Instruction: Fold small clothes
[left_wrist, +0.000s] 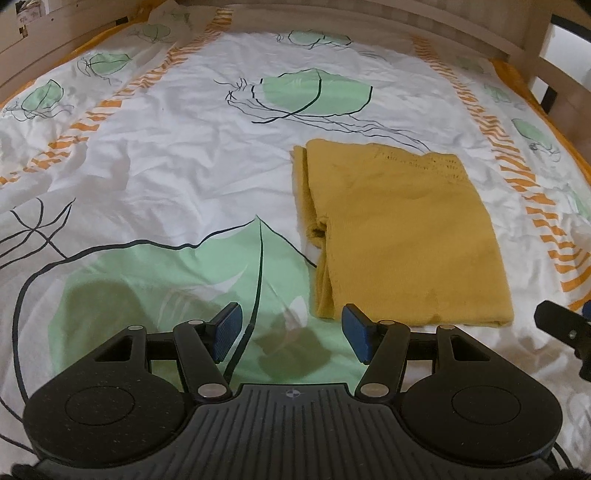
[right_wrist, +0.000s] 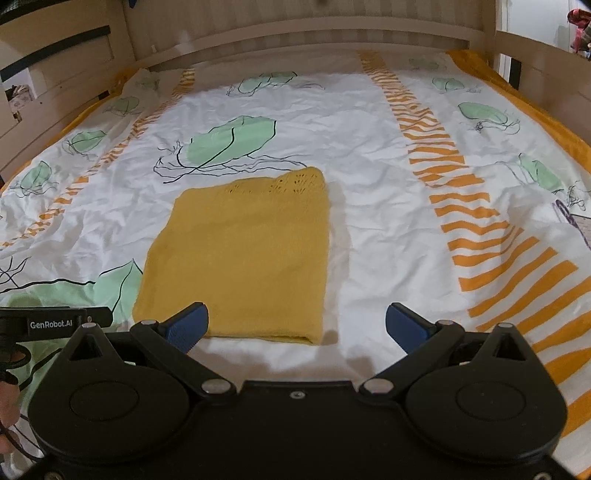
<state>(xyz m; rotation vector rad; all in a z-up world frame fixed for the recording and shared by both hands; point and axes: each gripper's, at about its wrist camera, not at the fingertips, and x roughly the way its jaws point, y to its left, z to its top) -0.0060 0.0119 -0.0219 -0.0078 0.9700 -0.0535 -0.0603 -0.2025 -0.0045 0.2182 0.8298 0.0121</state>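
Observation:
A mustard-yellow knitted garment (left_wrist: 402, 236) lies folded into a flat rectangle on the bed; it also shows in the right wrist view (right_wrist: 243, 254). My left gripper (left_wrist: 291, 332) is open and empty, above the sheet just left of the garment's near left corner. My right gripper (right_wrist: 297, 325) is wide open and empty, hovering at the garment's near edge, its left finger pad (right_wrist: 188, 326) over the near left part of the fabric. Part of the right gripper shows at the right edge of the left wrist view (left_wrist: 565, 328).
The bed is covered by a white sheet (right_wrist: 369, 147) with green leaf prints and orange striped bands. A wooden bed frame (right_wrist: 295, 40) runs along the far side and both ends. The left gripper's body shows at the left edge of the right wrist view (right_wrist: 51, 323).

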